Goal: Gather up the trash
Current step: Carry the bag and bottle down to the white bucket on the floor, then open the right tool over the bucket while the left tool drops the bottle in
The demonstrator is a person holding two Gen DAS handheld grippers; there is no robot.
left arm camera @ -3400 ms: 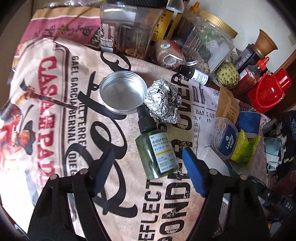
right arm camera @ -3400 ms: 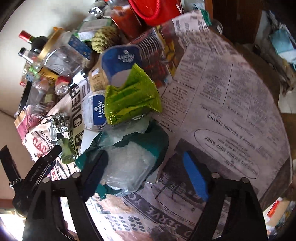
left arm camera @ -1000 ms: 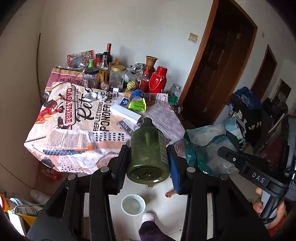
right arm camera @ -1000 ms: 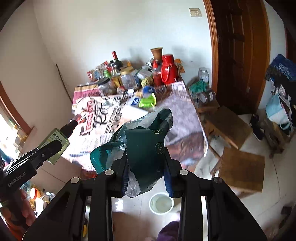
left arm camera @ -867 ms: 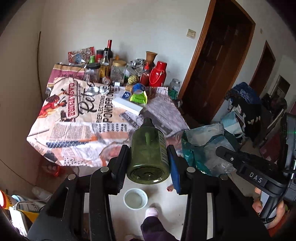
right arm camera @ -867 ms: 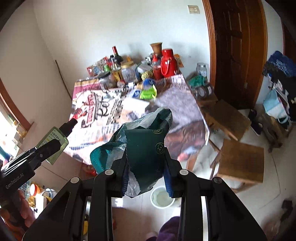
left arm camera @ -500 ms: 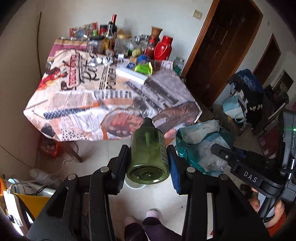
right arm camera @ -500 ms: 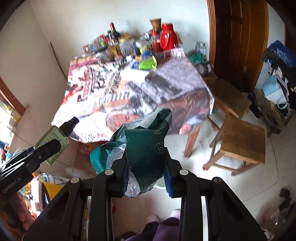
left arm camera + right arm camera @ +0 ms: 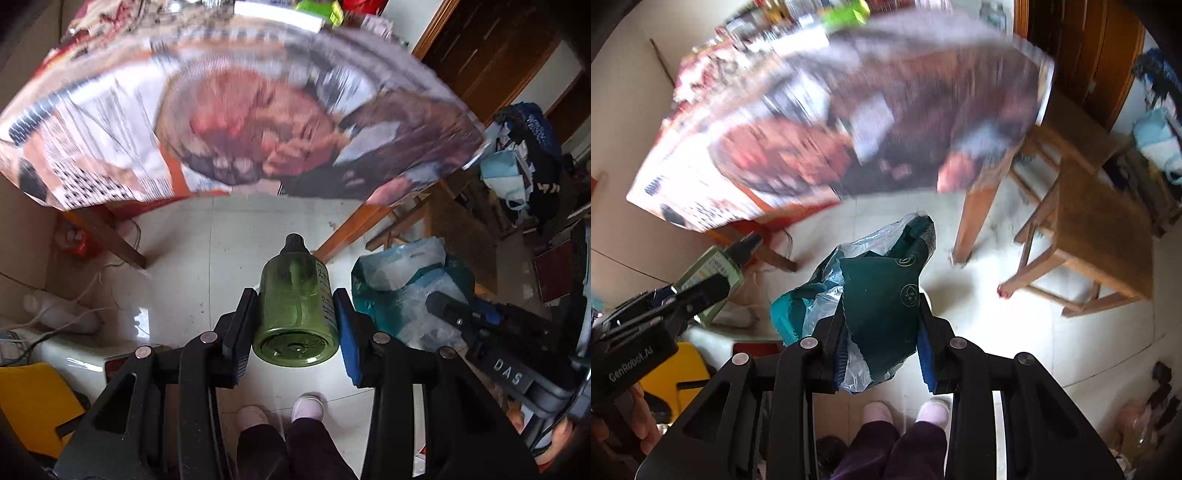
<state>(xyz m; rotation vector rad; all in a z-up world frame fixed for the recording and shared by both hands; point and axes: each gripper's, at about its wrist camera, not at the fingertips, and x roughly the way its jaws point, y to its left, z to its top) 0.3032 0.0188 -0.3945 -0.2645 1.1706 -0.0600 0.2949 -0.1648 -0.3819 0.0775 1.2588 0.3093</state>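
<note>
Clamped between the left gripper [image 9: 293, 325] pads, the green bottle [image 9: 295, 306] sits mid-frame, cap pointing up-frame toward the table [image 9: 122, 243]. The right gripper [image 9: 881, 332] pinches the crumpled teal plastic bag [image 9: 879, 291], bulging above its fingers.

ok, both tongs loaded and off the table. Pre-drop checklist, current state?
1. Left tongs clamped on green bottle: ok.
2. Right tongs clamped on teal plastic bag: ok.
3. Both loads clear of the table: ok.
4. Bin below: cannot tell, only white floor and the person's feet show.
5. Bag hanging free of the stool: ok.
</note>
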